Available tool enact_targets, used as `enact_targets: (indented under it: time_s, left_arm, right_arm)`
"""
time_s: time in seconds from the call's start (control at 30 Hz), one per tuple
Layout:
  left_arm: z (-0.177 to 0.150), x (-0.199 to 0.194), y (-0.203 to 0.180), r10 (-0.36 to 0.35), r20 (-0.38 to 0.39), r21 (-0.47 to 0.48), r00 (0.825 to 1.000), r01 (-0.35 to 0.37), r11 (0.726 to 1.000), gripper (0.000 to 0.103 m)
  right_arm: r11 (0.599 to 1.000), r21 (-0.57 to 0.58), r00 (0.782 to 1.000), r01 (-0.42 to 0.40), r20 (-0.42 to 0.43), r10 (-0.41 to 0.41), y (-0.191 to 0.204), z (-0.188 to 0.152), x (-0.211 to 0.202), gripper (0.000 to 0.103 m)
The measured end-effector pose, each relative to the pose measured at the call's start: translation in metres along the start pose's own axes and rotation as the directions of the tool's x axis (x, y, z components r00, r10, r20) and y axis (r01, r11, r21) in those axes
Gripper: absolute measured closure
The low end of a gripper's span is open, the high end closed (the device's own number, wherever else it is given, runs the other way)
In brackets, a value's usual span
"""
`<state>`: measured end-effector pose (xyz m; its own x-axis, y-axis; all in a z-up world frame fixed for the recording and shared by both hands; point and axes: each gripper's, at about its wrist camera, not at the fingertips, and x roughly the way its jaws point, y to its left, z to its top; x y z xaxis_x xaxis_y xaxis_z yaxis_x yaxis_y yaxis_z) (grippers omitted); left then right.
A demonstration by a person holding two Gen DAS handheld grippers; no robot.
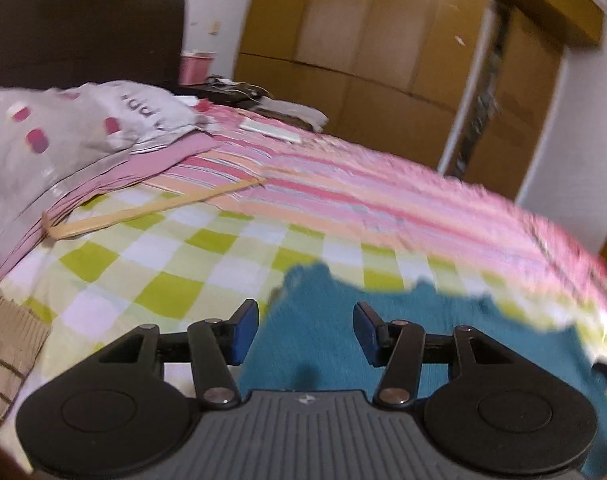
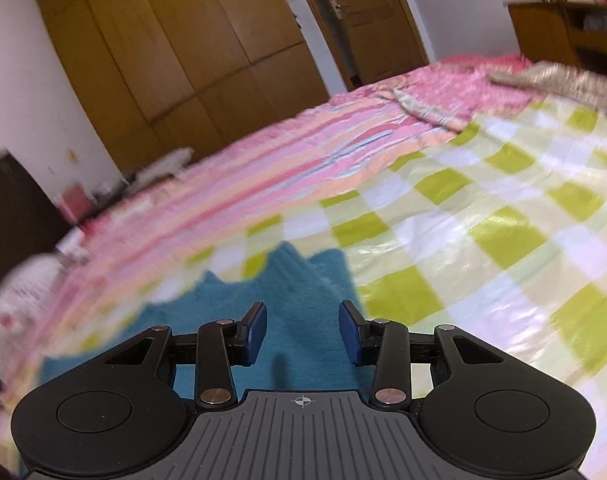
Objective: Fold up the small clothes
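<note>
A teal knitted garment [image 1: 323, 320] lies flat on the green-and-white checked sheet [image 1: 163, 264] of a bed. My left gripper [image 1: 305, 332] is open just above the garment's left part, nothing between its blue pads [image 1: 243, 332]. In the right wrist view the same teal garment [image 2: 299, 280] lies under my right gripper [image 2: 302, 332], which is open and empty over the garment's right part, near its right edge. The garment's far edge looks wavy. Both views are blurred.
A pink striped blanket [image 1: 363, 196] covers the far half of the bed. A grey pillow [image 1: 63, 136] and a wooden stick [image 1: 151, 208] lie at the left. A beige knitted item [image 1: 7, 344] lies at the left edge. Wooden wardrobes [image 2: 163, 48] stand behind.
</note>
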<state>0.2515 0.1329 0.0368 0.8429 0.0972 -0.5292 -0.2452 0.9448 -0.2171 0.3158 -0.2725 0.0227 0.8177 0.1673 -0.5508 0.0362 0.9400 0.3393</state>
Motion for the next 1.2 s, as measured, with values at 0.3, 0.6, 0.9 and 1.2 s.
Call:
enact_targets:
  time_s: [0.3, 0.6, 0.9, 1.2]
  left_arm:
    - [-0.031, 0.014, 0.001, 0.084, -0.084, 0.045, 0.993, -0.080, 0.996, 0.042]
    - [-0.029, -0.014, 0.014, 0.058, -0.076, -0.044, 0.995, -0.061, 0.997, 0.043]
    - [-0.048, -0.039, 0.028, 0.060, -0.112, -0.102, 0.992, -0.071, 0.992, 0.043]
    - [-0.064, -0.038, 0.038, 0.063, -0.166, -0.115, 0.984, -0.083, 0.990, 0.041]
  right_arm:
    - [0.998, -0.001, 0.995, 0.069, -0.076, -0.069, -0.022, -0.007, 0.020, 0.084]
    - [0.996, -0.004, 0.992, 0.094, -0.078, -0.094, -0.016, -0.004, 0.011, 0.083]
    - [0.994, -0.100, 0.998, 0.051, -0.037, -0.055, 0.017, -0.013, -0.035, 0.083]
    - [0.987, -0.143, 0.991, 0.073, -0.099, -0.087, 0.027, -0.042, -0.023, 0.086]
